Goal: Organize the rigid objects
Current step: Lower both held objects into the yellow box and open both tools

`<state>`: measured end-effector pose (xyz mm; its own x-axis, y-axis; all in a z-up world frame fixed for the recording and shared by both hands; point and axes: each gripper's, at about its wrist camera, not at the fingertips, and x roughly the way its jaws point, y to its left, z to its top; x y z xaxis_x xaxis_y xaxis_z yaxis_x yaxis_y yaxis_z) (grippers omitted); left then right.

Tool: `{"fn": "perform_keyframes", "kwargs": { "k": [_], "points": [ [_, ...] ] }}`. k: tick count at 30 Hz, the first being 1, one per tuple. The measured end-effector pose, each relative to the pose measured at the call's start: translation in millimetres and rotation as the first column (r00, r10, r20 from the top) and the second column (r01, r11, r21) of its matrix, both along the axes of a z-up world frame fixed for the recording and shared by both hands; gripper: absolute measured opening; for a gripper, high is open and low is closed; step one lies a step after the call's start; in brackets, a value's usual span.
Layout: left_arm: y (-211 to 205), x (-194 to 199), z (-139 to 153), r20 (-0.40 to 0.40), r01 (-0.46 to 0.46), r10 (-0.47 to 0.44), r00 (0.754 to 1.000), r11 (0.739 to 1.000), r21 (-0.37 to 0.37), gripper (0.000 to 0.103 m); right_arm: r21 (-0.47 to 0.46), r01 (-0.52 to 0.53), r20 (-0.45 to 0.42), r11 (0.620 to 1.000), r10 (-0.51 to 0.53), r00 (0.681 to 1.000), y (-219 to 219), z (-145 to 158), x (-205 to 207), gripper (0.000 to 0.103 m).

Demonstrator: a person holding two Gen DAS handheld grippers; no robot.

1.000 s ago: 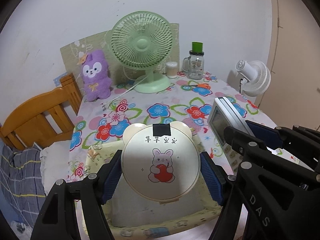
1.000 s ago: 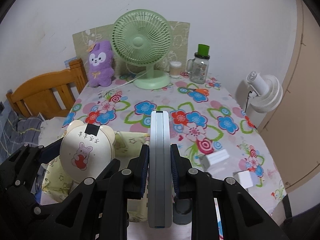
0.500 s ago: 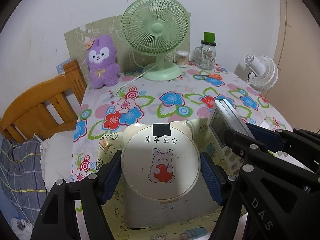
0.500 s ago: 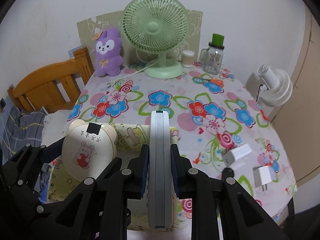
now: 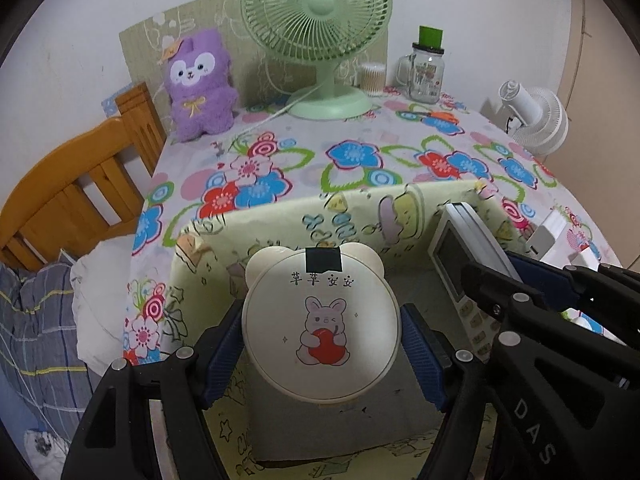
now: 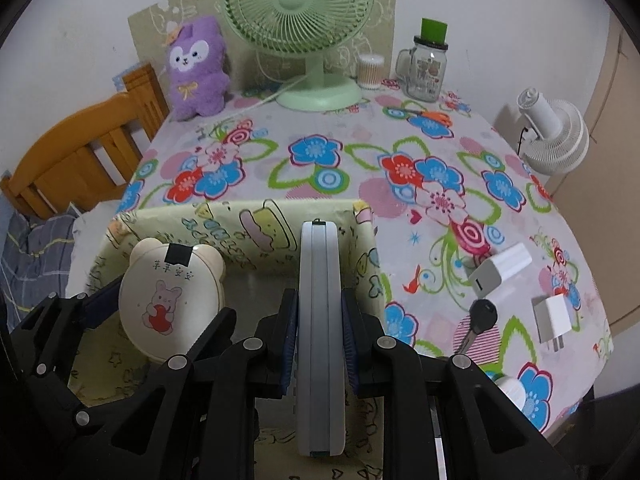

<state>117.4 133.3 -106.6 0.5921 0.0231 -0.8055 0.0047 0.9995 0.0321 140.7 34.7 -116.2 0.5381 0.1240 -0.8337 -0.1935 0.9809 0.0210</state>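
Note:
My left gripper is shut on a cream bear-eared round case with a bunny picture, its blue pads pressed to both sides. The case hangs inside the mouth of a pale yellow fabric storage box. My right gripper is shut on a grey-white remote control, held edge-on over the same box. The remote shows to the right of the case in the left wrist view, and the case shows at the left of the right wrist view.
On the floral tablecloth, to the right of the box, lie two white chargers and a black-headed key. At the back stand a green fan, a purple plush, a glass jar. A wooden chair is left, a white fan right.
Both grippers have come down and tilted further downward with their loads. The storage box now fills more of each view and the case and remote sit lower within its walls.

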Motion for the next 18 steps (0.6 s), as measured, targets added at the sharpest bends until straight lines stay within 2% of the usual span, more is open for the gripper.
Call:
{"fn": "perform_keyframes", "kwargs": {
  "k": [6, 8, 18],
  "points": [
    [1.4, -2.0, -2.0, -0.002, -0.008, 0.009, 1.000, 1.000, 0.016, 0.078, 0.004, 0.014, -0.016, 1.000, -0.014, 1.000, 1.3, -6.6, 0.9, 0.024],
    [2.5, -2.1, -1.5, 0.001, -0.023, 0.023, 1.000, 0.999, 0.024, 0.081, -0.006, 0.013, -0.011, 1.000, -0.013, 1.000, 2.3, -5.9, 0.2, 0.025],
    [4.7, -6.3, 6.1, -0.022, -0.048, 0.048, 0.999, 0.999, -0.011, 0.089, -0.001, -0.005, -0.022, 1.000, 0.005, 1.000, 2.5, 0.9, -1.0, 0.033]
  ]
}}
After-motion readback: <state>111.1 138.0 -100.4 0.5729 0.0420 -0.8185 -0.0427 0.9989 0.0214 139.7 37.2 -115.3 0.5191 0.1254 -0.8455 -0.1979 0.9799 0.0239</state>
